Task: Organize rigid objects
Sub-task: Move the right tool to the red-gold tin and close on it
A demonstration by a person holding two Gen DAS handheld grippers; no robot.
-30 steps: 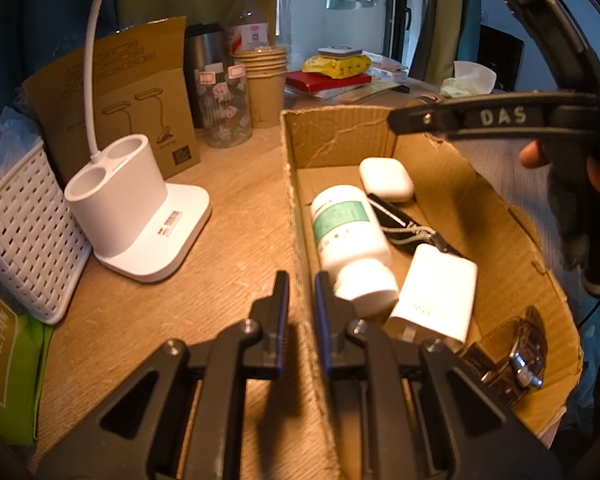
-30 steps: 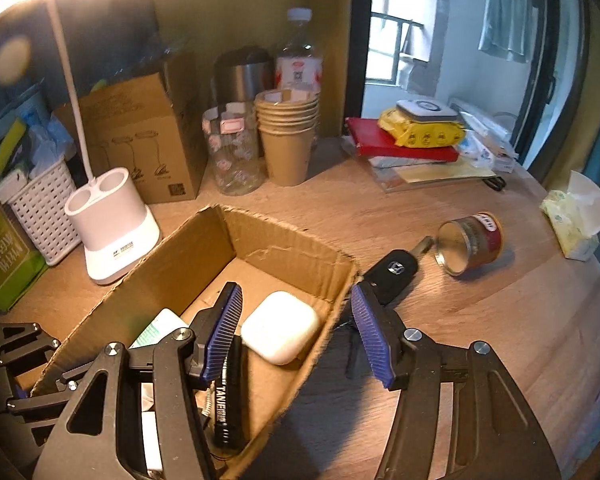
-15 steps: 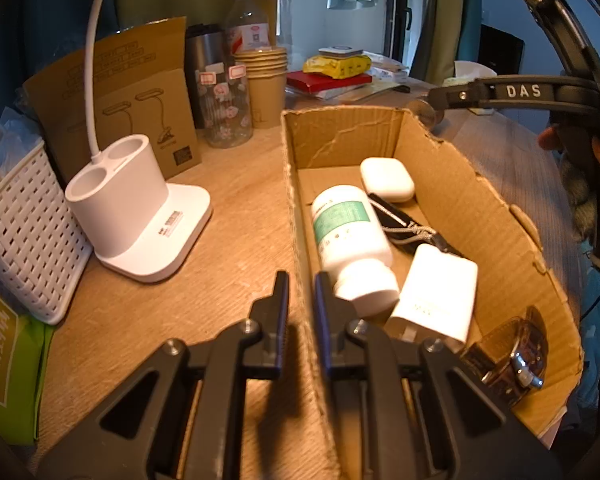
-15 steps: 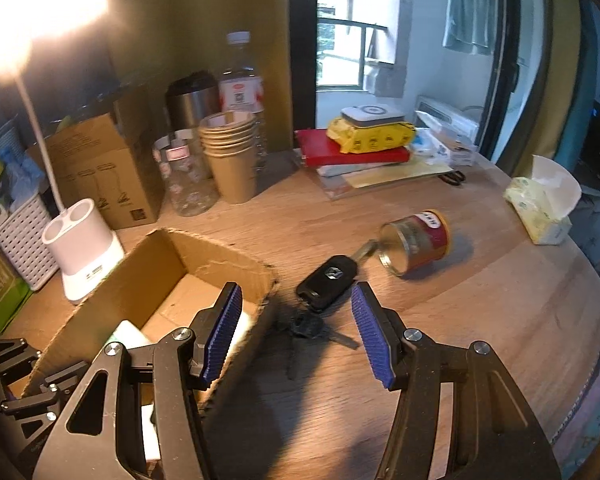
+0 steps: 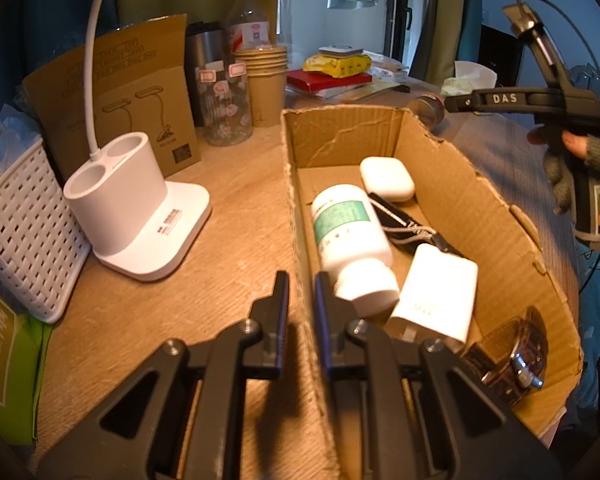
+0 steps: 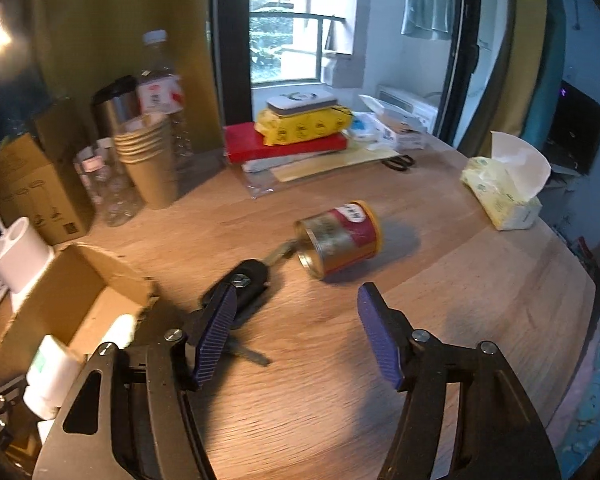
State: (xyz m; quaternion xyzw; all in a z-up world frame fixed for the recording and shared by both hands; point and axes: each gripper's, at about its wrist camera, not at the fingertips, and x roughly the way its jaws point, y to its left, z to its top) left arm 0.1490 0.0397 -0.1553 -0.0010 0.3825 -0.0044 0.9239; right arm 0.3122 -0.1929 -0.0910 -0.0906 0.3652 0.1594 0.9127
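Observation:
My left gripper is shut on the left wall of the open cardboard box. Inside the box lie a white pill bottle, a white earbud case, a white charger block, a black corded item and a wristwatch. My right gripper hovers over the bare table right of the box, its jaws opening with nothing between them. A black car key lies beside its left finger, and a red-labelled can lies on its side just beyond.
A white lamp base and a white basket stand left of the box. Stacked paper cups, bottles, a red book pile and scissors line the back. A tissue pack sits far right.
My right gripper has swung from above the box to the right, over the table by the key and can, and its jaws have widened. The left gripper has not moved.

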